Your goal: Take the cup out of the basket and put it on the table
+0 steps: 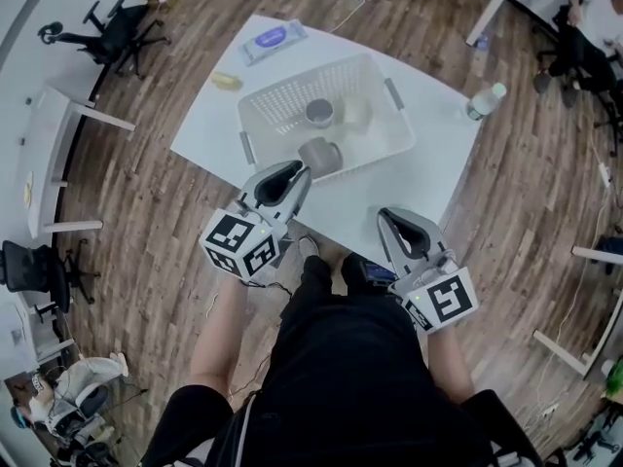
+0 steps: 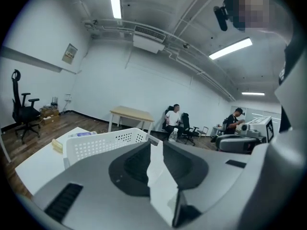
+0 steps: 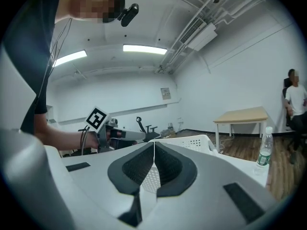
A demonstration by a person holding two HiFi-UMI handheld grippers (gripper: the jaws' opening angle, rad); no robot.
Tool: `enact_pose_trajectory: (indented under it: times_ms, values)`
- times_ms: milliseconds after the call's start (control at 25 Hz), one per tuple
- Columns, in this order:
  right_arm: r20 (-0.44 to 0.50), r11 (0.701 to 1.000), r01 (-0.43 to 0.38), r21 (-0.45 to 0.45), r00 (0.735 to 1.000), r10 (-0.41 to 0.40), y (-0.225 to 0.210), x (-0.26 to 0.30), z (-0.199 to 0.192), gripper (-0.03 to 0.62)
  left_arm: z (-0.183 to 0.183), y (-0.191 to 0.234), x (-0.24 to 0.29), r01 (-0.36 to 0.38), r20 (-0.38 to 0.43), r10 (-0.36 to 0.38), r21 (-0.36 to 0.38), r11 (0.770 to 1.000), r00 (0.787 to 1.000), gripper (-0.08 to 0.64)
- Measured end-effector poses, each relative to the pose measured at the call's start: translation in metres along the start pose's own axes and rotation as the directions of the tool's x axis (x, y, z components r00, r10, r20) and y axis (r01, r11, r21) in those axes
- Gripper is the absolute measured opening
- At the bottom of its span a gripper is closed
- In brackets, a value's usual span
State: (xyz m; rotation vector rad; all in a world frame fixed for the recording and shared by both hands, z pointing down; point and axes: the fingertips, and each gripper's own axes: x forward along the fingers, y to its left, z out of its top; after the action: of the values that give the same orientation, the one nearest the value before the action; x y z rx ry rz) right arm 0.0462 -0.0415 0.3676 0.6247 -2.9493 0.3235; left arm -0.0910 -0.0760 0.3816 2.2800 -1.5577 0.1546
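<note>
A white perforated basket [image 1: 277, 107] stands on the white table [image 1: 428, 115]. Inside are a grey cup [image 1: 319, 113], a pale cup [image 1: 356, 111], and a second grey cup [image 1: 321, 156] lying against the near wall. My left gripper [image 1: 296, 171] hovers just in front of that near cup, not touching it. In the left gripper view the left gripper [image 2: 156, 145] shows a narrow gap between its jaws, with nothing in it, and the basket [image 2: 103, 143] lies beyond. My right gripper [image 1: 390, 215] is at the table's near edge, right of the basket, and the right gripper [image 3: 154, 143] is shut and empty.
A wipes packet [image 1: 274, 39] and a small yellow object [image 1: 227, 81] lie at the table's far left. A water bottle [image 1: 485, 101] stands at its right corner. Office chairs [image 1: 117, 29] and other tables [image 1: 49, 154] stand on the wooden floor. People sit in the background [image 2: 172, 119].
</note>
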Motion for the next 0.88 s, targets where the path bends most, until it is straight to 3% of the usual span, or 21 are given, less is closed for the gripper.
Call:
enact_pose_trajectory:
  times_ms: [40,200,280,400,520,640,800,880]
  values:
    - [-0.005,1.000,0.013,0.002,1.000,-0.013,-0.003,-0.001,-0.001,0.025,0.000,0.007,0.009,0.018,-0.028,-0.018,0.006,1.000,0.999,0.101]
    - [-0.022,0.997,0.071,0.022,0.997,-0.071,-0.012,-0.005,-0.008,0.025,-0.002,0.030,0.039,0.090,-0.144,-0.081,0.055,0.994,0.986,0.155]
    - [-0.029,0.995,0.100,0.028,0.995,-0.100,-0.014,-0.007,-0.010,0.025,-0.010,0.037,0.054,0.143,-0.222,-0.122,0.079,0.987,0.967,0.190]
    - [-0.036,0.990,0.137,0.035,0.990,-0.136,-0.017,-0.010,-0.012,0.025,-0.031,0.048,0.075,0.212,-0.350,-0.160,0.117,0.970,0.923,0.216]
    - [-0.037,0.986,0.160,0.043,0.987,-0.158,-0.020,-0.011,-0.012,0.025,-0.059,0.059,0.090,0.271,-0.482,-0.177,0.133,0.953,0.858,0.230]
    - [-0.028,0.985,0.165,0.049,0.986,-0.163,-0.022,-0.009,-0.009,0.025,-0.088,0.070,0.102,0.318,-0.614,-0.177,0.128,0.939,0.769,0.241]
    - [-0.006,0.987,0.149,0.060,0.989,-0.149,-0.020,-0.003,-0.002,0.025,-0.118,0.086,0.120,0.344,-0.720,-0.170,0.101,0.934,0.673,0.243]
    - [-0.008,0.988,0.146,0.059,0.989,-0.145,-0.019,0.002,-0.001,0.025,-0.133,0.091,0.125,0.370,-0.774,-0.173,0.084,0.925,0.609,0.249]
